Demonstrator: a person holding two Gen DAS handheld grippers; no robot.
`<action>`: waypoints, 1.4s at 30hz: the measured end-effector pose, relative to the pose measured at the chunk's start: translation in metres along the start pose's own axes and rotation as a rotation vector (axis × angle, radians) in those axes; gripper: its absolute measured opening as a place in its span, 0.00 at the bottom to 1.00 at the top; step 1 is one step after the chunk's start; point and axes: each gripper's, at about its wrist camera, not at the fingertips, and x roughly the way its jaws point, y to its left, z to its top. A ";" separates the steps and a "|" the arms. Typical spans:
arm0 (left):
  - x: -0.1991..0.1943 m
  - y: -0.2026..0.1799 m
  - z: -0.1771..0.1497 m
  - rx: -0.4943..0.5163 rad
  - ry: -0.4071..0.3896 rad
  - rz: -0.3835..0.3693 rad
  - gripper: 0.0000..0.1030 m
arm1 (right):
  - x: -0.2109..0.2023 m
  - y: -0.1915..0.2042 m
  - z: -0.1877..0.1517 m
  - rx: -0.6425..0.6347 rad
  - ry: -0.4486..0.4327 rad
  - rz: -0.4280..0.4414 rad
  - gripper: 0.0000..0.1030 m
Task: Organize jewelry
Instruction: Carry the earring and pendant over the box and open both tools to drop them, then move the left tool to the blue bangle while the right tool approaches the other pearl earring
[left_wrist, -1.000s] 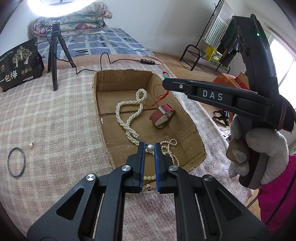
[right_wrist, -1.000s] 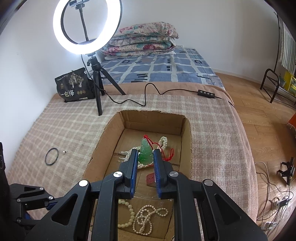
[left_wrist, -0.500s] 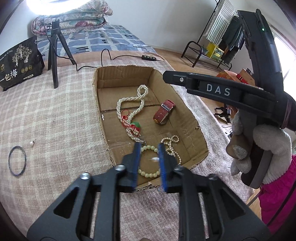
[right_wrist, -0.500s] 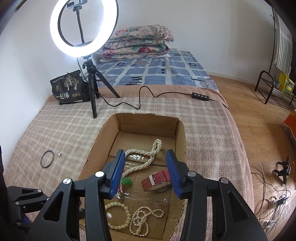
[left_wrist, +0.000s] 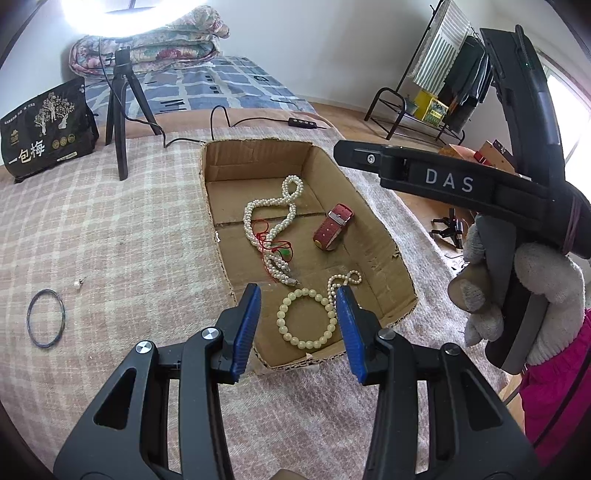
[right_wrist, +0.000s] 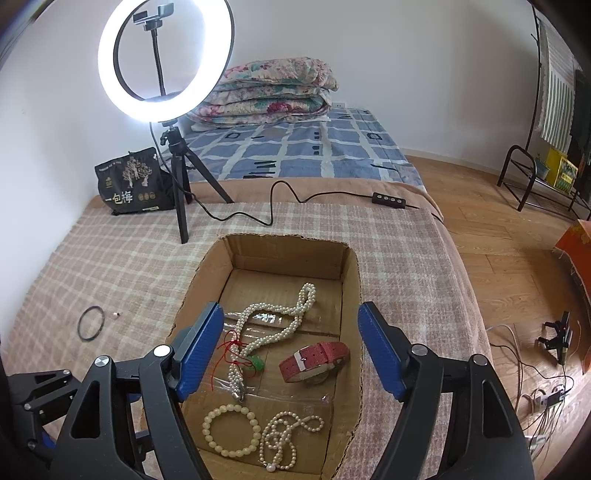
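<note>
Each claw has black plastic arms with triangular cut-outs, silver screws at the joints and blue ribbed pads. The left claw (left_wrist: 298, 325) and the right claw (right_wrist: 290, 350) look the same. The right one carries white letters "DAS". The person wears a grey knitted glove (left_wrist: 524, 295) and a magenta sleeve (left_wrist: 557, 387).

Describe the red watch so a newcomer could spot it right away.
Find the open cardboard box on the checked blanket. Inside, toward its right wall and right of the long pearl necklace, lies the red watch. It is the box's only flat strap with a metal buckle; everything around it is strung beads.
</note>
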 end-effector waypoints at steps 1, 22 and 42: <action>-0.002 0.001 0.000 0.001 -0.003 0.003 0.41 | -0.002 0.001 0.000 0.001 -0.003 -0.006 0.74; -0.066 0.086 -0.012 -0.061 -0.029 0.138 0.41 | -0.022 0.050 0.010 -0.006 -0.024 -0.004 0.79; -0.094 0.211 -0.030 -0.232 0.016 0.240 0.41 | 0.011 0.157 0.025 -0.031 0.065 0.140 0.80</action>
